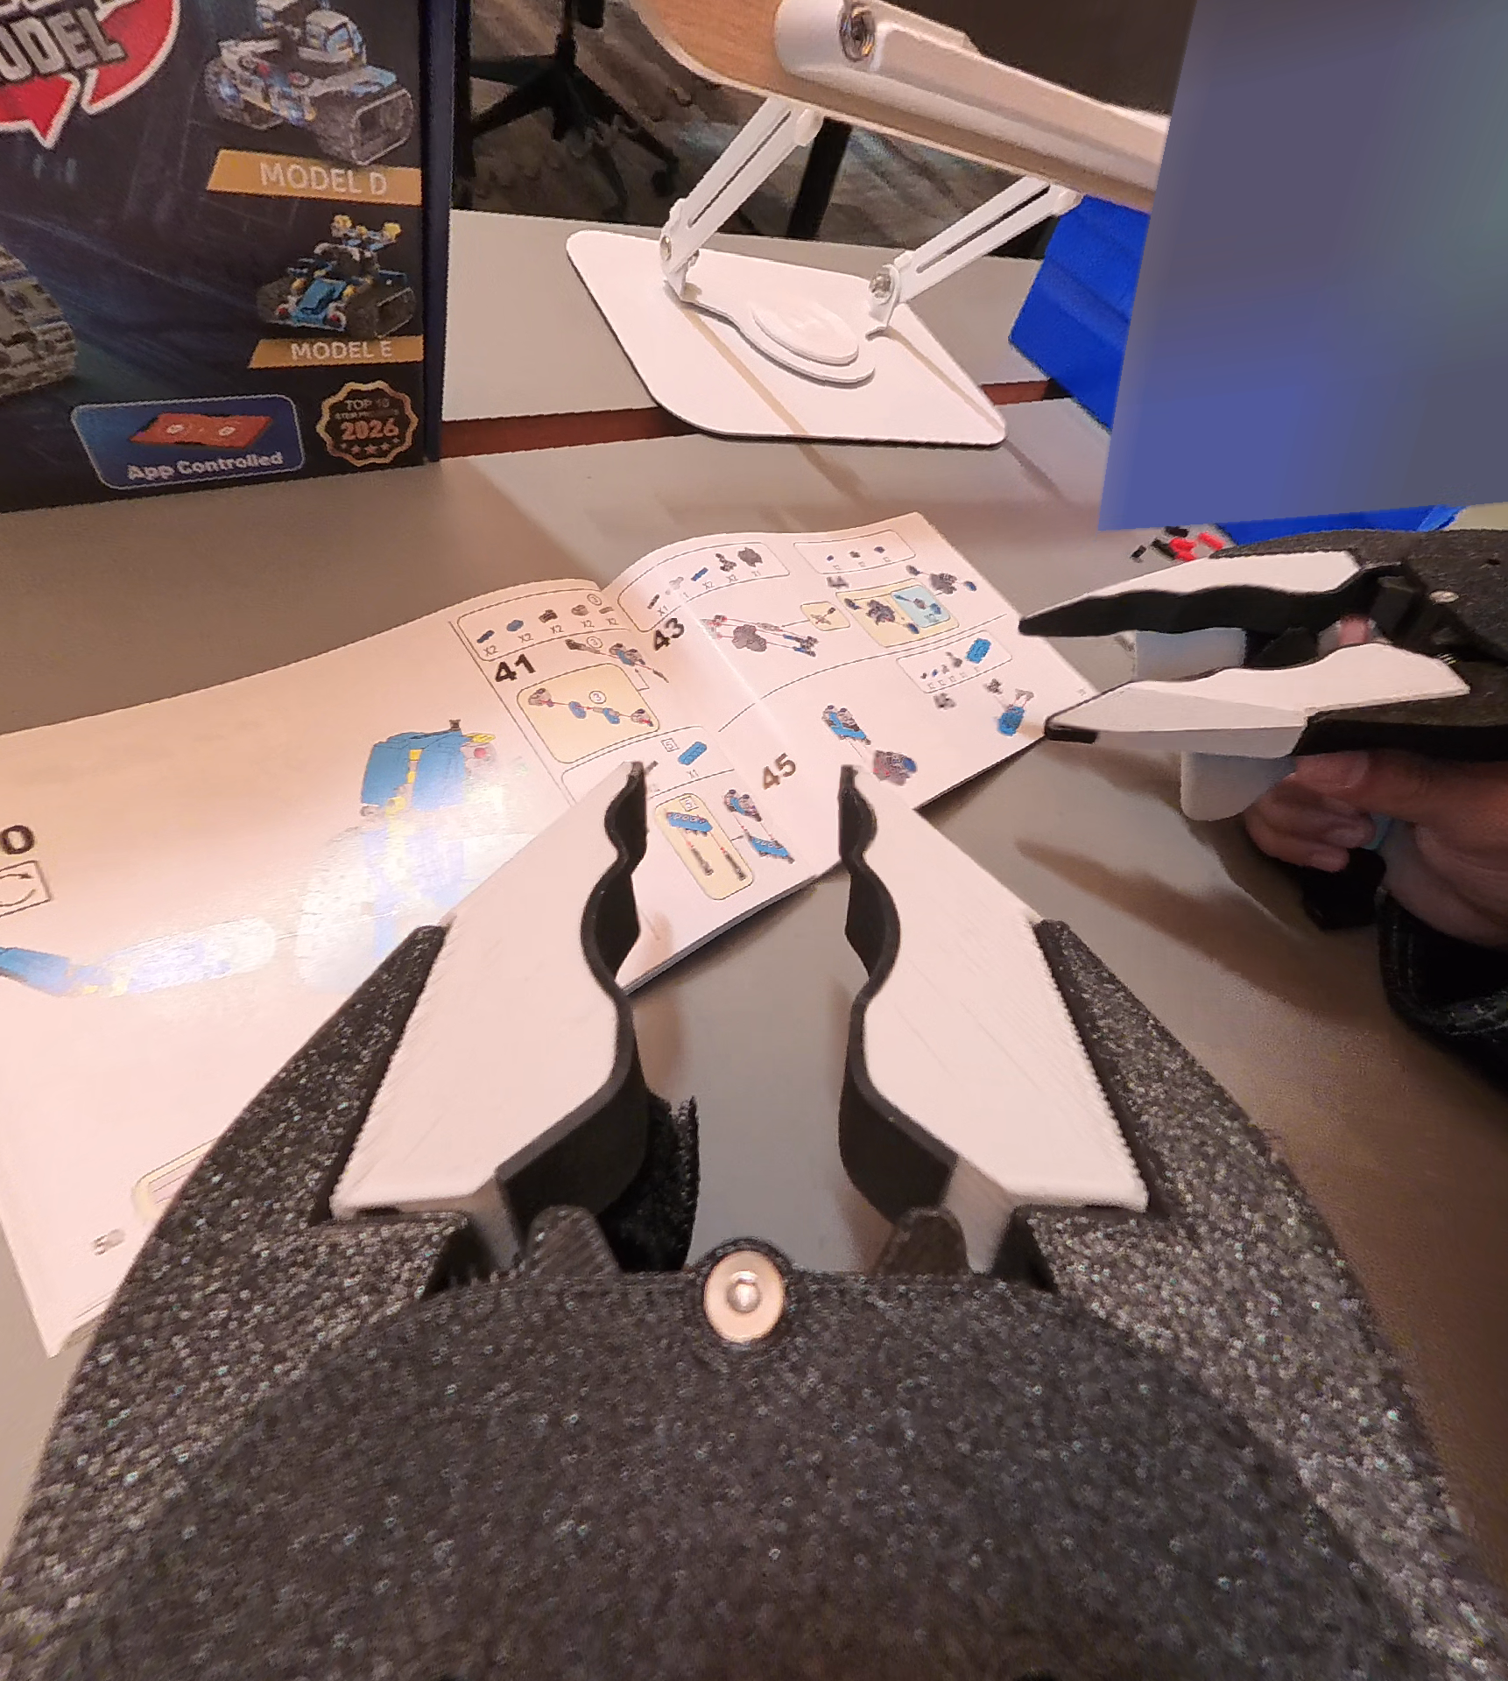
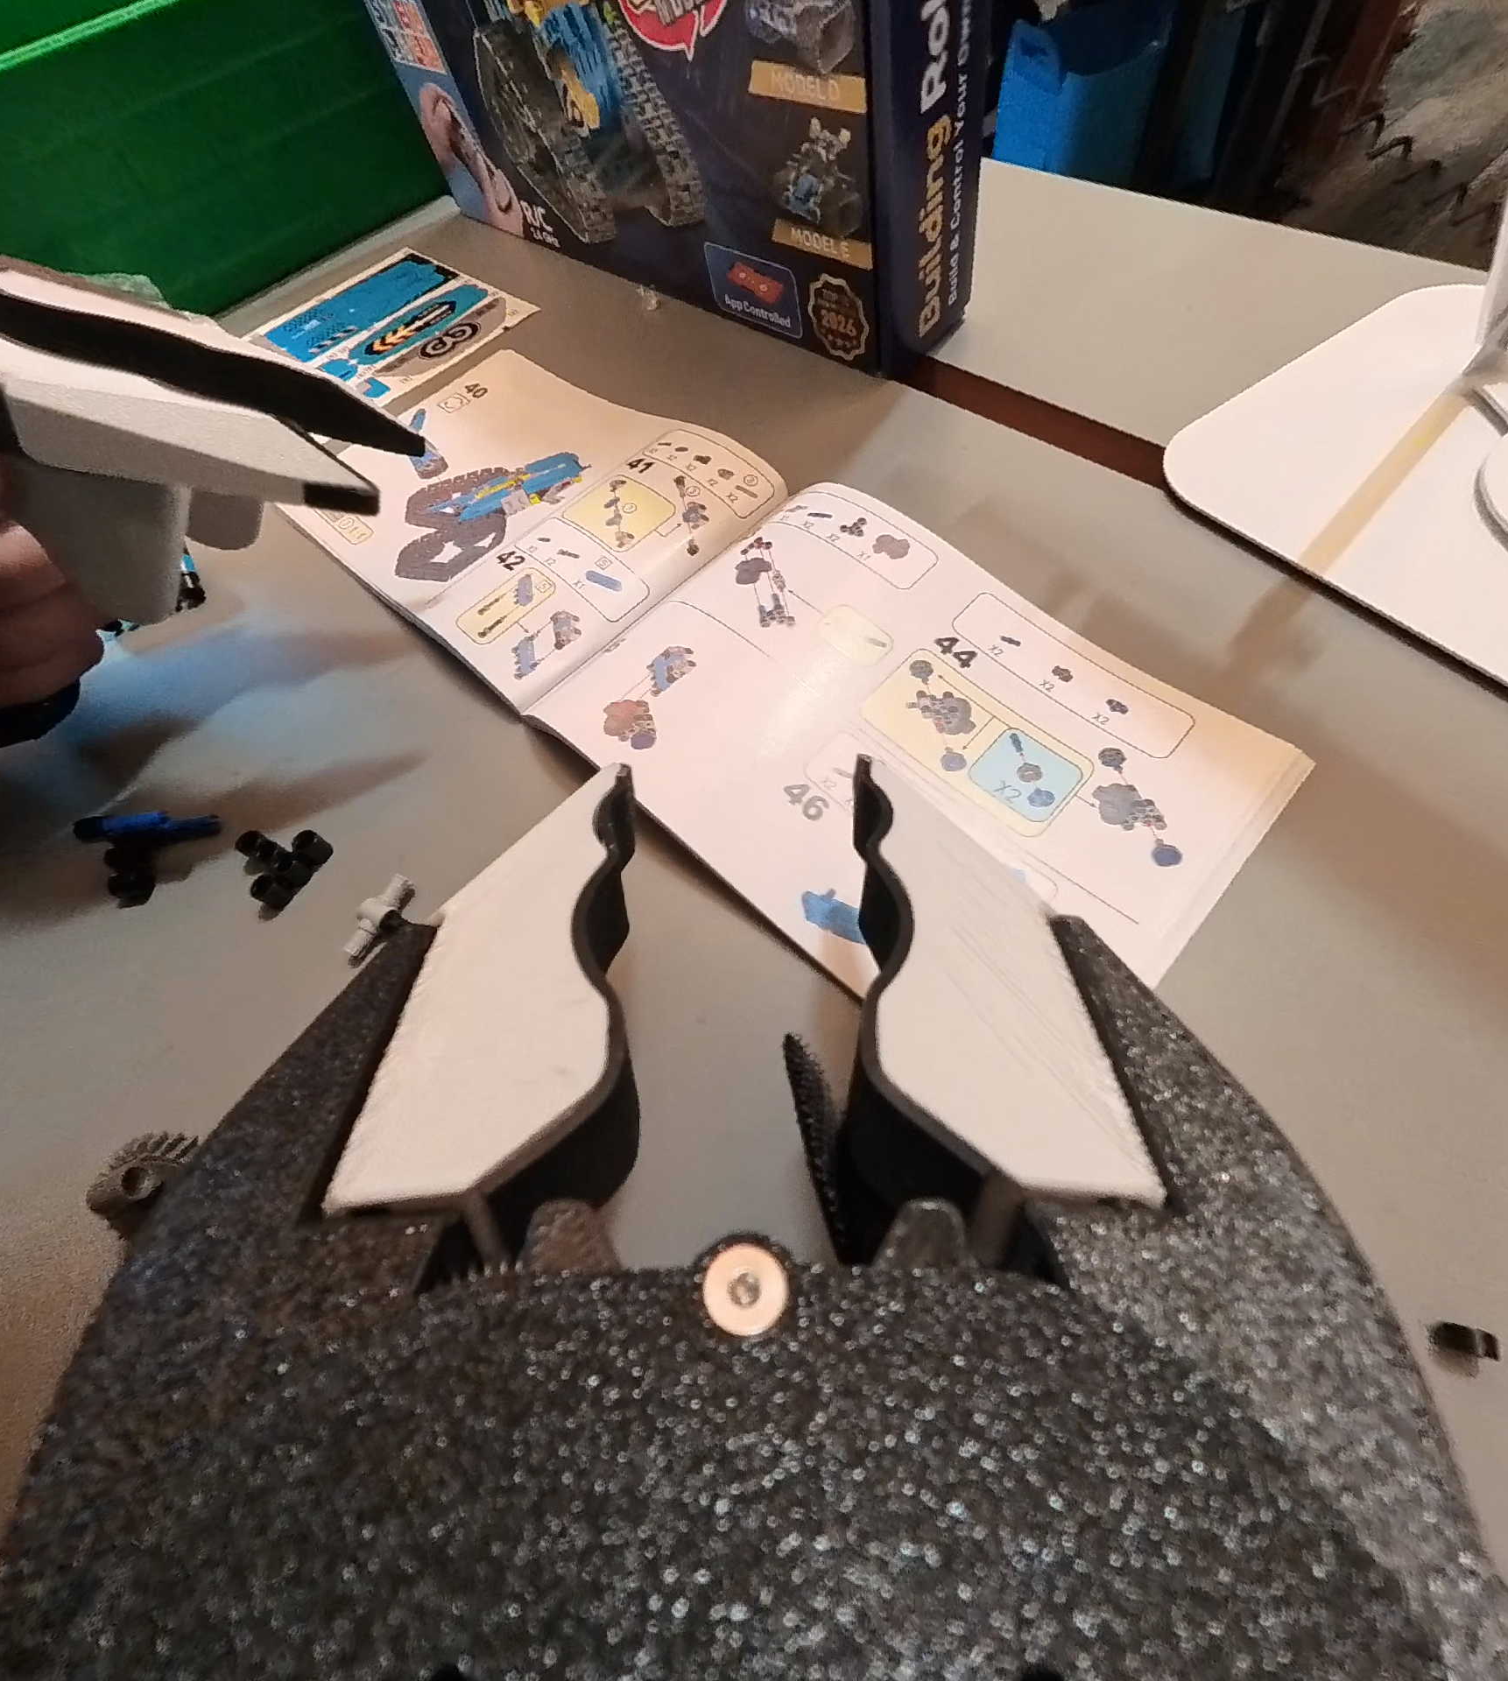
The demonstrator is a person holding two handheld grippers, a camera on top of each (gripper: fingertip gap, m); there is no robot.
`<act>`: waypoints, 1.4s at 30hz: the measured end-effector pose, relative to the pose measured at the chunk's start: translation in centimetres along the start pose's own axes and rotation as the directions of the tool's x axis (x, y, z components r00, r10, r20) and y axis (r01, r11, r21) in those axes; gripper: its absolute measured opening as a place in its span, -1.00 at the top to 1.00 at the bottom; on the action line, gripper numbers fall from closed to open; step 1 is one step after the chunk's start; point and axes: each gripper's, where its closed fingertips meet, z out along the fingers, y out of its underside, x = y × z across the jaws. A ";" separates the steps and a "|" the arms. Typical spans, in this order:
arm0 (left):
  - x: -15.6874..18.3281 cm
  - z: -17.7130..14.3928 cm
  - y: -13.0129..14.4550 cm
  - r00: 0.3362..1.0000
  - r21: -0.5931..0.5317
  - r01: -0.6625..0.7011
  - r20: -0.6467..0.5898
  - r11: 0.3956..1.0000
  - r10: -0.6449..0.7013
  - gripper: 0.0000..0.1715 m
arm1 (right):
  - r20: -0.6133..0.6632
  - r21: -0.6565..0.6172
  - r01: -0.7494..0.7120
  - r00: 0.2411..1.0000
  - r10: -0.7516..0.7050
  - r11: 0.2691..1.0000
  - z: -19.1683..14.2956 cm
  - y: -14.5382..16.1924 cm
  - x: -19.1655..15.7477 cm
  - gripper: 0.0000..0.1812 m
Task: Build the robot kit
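An open instruction booklet (image 1: 295, 800) lies flat on the grey table (image 1: 1096, 1046). My left gripper (image 1: 743, 780) is open and empty, its fingertips just above the booklet's near edge. My right gripper (image 2: 741, 771) is open and empty too, hovering over the near corner of the booklet (image 2: 823, 637). Each gripper shows in the other's view, held by a hand: the right one (image 1: 1041, 675) at the booklet's right corner, the left one (image 2: 395, 471) over its far page. Small loose parts lie left of the right gripper: a blue pin (image 2: 145, 826), black connectors (image 2: 282, 864), a grey pin (image 2: 382, 914).
A dark blue toy box (image 1: 186, 273) stands at the back of the table, also in the right wrist view (image 2: 687, 164). A white tilting stand (image 1: 787, 355) sits at back right. A sticker sheet (image 2: 395, 318) and green bin (image 2: 141, 136) lie far left. A grey gear (image 2: 136, 1173) lies nearby. The grey pin (image 2: 382, 914) lies around 9 centimeters away from my right fingertips.
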 end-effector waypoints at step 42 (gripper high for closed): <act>-0.6 -0.1 -1.0 0.992 0.030 -0.085 0.093 0.996 0.082 0.57 | 0.357 -0.202 0.426 0.870 -0.339 0.882 -5.7 8.3 -12.5 0.82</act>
